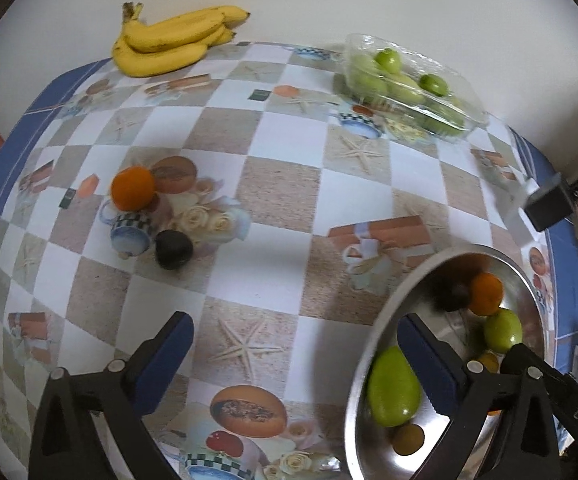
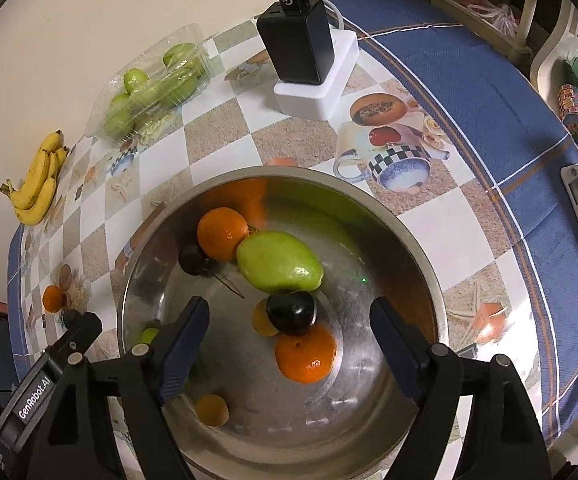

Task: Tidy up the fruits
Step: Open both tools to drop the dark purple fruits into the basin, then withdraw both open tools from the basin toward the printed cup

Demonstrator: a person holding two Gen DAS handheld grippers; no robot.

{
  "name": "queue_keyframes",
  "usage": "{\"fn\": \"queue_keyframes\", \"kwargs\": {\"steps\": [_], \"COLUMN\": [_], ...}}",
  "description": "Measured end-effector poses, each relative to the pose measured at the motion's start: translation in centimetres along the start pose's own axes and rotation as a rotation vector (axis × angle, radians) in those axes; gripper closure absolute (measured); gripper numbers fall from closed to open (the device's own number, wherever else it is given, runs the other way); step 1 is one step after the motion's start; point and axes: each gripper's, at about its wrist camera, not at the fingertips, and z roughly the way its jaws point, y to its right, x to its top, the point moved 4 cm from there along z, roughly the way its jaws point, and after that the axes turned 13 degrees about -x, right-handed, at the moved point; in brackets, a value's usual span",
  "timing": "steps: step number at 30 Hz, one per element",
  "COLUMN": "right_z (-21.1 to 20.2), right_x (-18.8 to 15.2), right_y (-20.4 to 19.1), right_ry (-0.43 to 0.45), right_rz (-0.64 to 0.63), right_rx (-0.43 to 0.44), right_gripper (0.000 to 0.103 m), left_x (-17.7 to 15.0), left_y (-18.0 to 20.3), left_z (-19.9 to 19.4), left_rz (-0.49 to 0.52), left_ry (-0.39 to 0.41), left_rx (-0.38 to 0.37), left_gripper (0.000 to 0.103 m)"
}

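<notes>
A steel bowl (image 2: 289, 172) holds a green mango (image 2: 279, 262), two oranges (image 2: 223, 234), and a dark plum (image 2: 292, 312). My right gripper (image 2: 289, 308) hangs open just above these fruits, gripping nothing. In the left wrist view the bowl (image 1: 355, 396) sits at lower right. My left gripper (image 1: 295, 320) is wide open and empty, its right finger over the bowl's rim. Farther off on the tablecloth lie a loose orange (image 1: 133, 188) and a dark fruit (image 1: 173, 249).
A bunch of bananas (image 1: 169, 40) lies at the table's far edge by the wall. A clear plastic box of green fruits (image 1: 409, 84) stands further right. A black charger (image 2: 301, 44) sits on a white block (image 2: 321, 92) behind the bowl. Shelves with clutter stand at the right.
</notes>
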Motion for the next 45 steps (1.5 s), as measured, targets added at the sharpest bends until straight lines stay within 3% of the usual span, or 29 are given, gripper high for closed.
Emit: {"fn": "queue_keyframes", "kwargs": {"steps": [1, 3, 5, 29, 45], "right_z": [0.0, 0.0, 0.0, -0.1, -1.8], "right_x": [0.0, 0.0, 0.0, -0.4, -1.0], "right_y": [0.0, -0.1, -0.2, -1.6, -6.1], "right_ry": [0.001, 0.005, 0.013, 0.02, 0.069], "right_rz": [0.0, 0.0, -0.005, -0.051, -0.138], "right_rx": [0.0, 0.002, -0.009, -0.032, 0.04], "right_gripper": [0.019, 0.004, 0.001, 0.001, 0.001], "left_x": [0.0, 0.0, 0.0, 0.7, 2.0], "left_y": [-0.1, -0.3, -0.6, -1.6, -4.6], "left_z": [0.0, 0.0, -0.1, -1.5, -3.4], "left_rz": [-0.001, -0.002, -0.007, 0.009, 0.005], "left_ry": [0.001, 0.005, 0.012, 0.035, 0.072], "left_rx": [0.004, 0.021, 0.034, 0.055, 0.091], "left_gripper": [0.0, 0.0, 0.0, 0.0, 0.0]}}
